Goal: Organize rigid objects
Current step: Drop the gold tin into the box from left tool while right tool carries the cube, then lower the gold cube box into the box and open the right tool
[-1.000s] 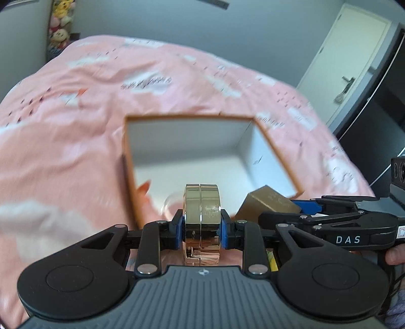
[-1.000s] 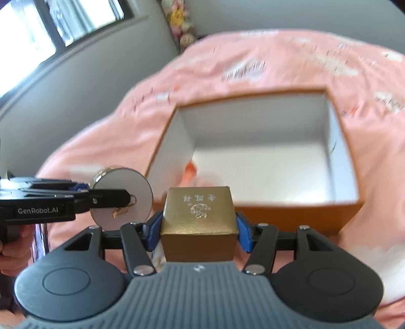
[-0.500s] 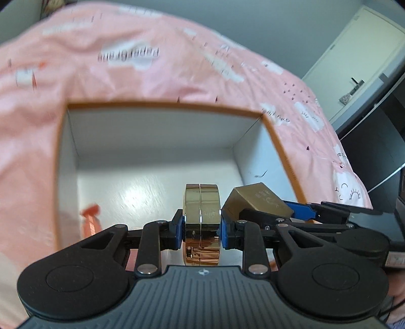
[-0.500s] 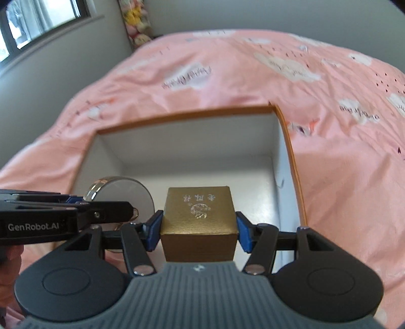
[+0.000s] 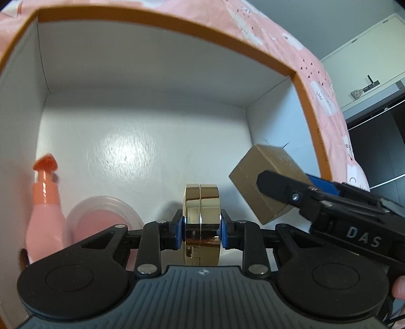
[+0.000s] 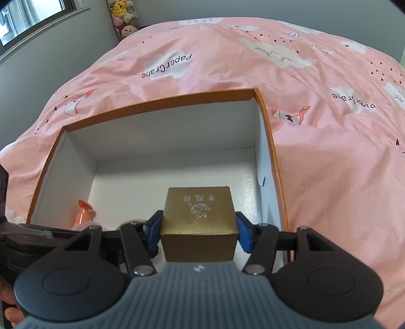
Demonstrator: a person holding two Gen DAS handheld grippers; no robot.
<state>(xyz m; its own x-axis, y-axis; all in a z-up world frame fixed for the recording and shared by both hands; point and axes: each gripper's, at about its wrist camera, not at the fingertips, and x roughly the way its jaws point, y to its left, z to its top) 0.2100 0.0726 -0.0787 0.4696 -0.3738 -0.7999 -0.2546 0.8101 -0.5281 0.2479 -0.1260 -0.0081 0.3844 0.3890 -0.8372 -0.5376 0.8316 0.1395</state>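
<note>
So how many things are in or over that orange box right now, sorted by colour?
Gold: 2, the round gold compact in the left gripper and the gold cube box in the right gripper.
Pink: 2, the pink pump bottle and the clear-lidded pink jar on the floor of the orange box.
Total: 4.

Daylight is coming in from the window (image 6: 38, 15) at the upper left of the right wrist view, keeping both pictures fairly bright. A glare patch is shining on the white floor of the box (image 5: 121, 149), while its far wall is sitting in grey shadow. Fisheye bending is curving the box rim, and the corners are going dark.
</note>
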